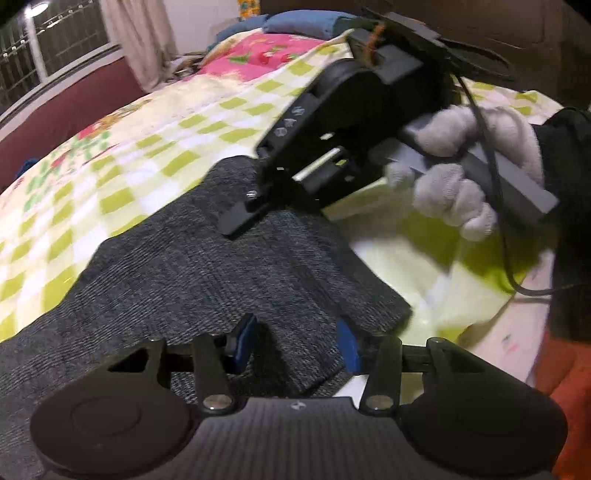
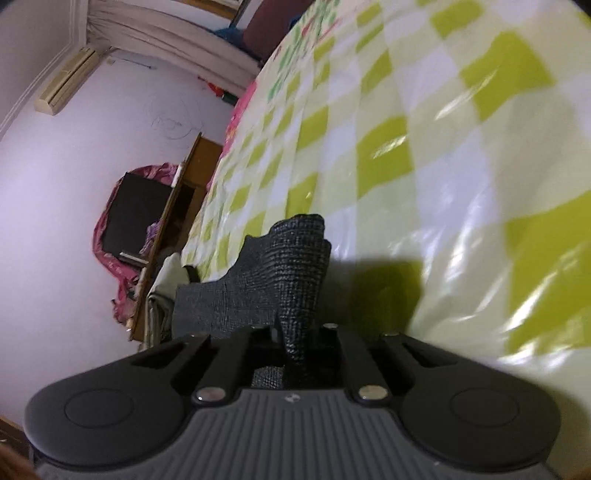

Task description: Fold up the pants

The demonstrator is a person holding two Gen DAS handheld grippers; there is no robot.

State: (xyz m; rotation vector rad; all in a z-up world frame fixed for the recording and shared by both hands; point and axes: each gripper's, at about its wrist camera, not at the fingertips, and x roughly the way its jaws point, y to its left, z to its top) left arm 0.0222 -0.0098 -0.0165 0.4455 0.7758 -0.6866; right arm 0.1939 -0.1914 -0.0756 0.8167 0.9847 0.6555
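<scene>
Dark grey knit pants (image 1: 192,273) lie spread on the checked bed cover. My left gripper (image 1: 295,350) is open, its blue-padded fingers (image 1: 243,343) astride a fold of the near edge of the pants. My right gripper (image 1: 240,218), held by a white-gloved hand (image 1: 454,162), hovers over the far edge of the pants. In the right wrist view my right gripper (image 2: 295,339) is shut on a bunched fold of the pants (image 2: 291,266), lifted off the bed.
The bed (image 1: 122,155) has a shiny green-and-white checked cover with a pink flowered part at the far end. Blue pillows (image 1: 295,22) lie at the head. A wooden cabinet (image 2: 177,206) and pink cloth stand beside the bed. A black cable (image 1: 498,206) trails from my right gripper.
</scene>
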